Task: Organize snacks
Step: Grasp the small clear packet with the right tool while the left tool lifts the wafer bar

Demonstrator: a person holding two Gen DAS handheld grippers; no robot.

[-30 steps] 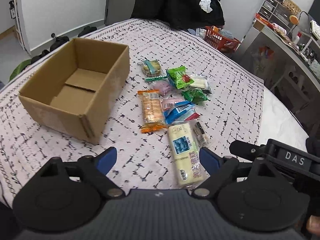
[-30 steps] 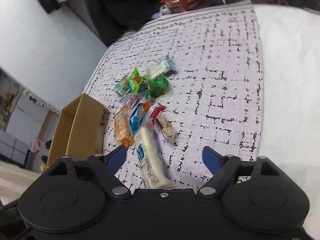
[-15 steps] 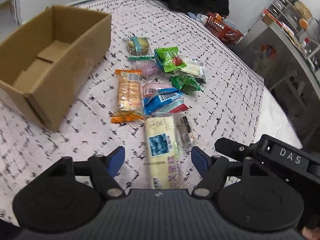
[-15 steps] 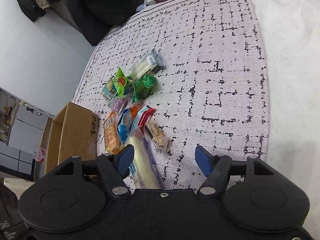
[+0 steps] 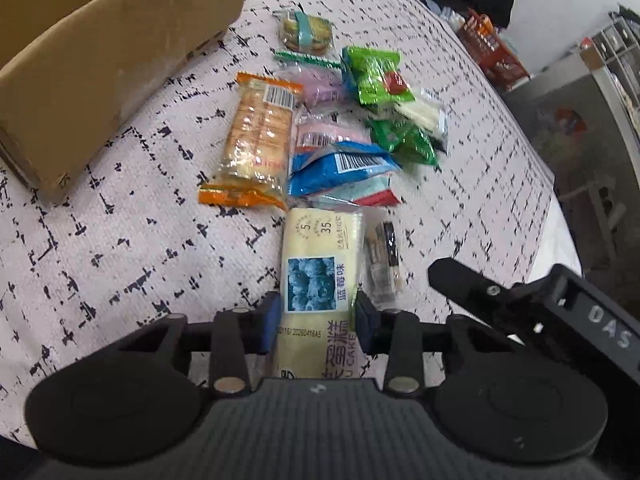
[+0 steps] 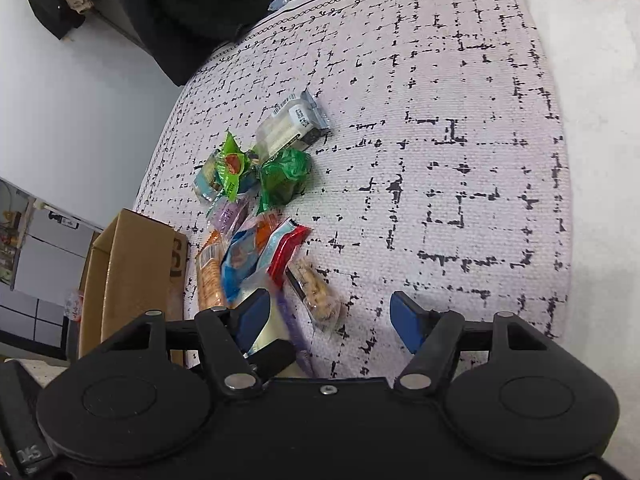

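Note:
A pile of snack packets lies on a white cloth with black marks. My left gripper (image 5: 316,322) is shut on the near end of a long pale yellow blueberry cake packet (image 5: 318,264). Beyond it lie an orange cracker packet (image 5: 256,140), a blue packet (image 5: 340,168), green packets (image 5: 376,76) and a small clear nut bar (image 5: 384,262). An open cardboard box (image 5: 100,52) stands at the far left. My right gripper (image 6: 332,316) is open and empty, hovering over the nut bar (image 6: 320,294); the box (image 6: 132,276) is at its left.
A red basket (image 5: 492,48) and dark clothes sit beyond the far edge of the cloth. Shelves and a counter stand at the right. The right gripper's black body (image 5: 560,308) is close beside my left gripper.
My left gripper moved forward and down onto the cake packet and its jaws closed on it. My right gripper came a little lower and nearer the snacks, still open.

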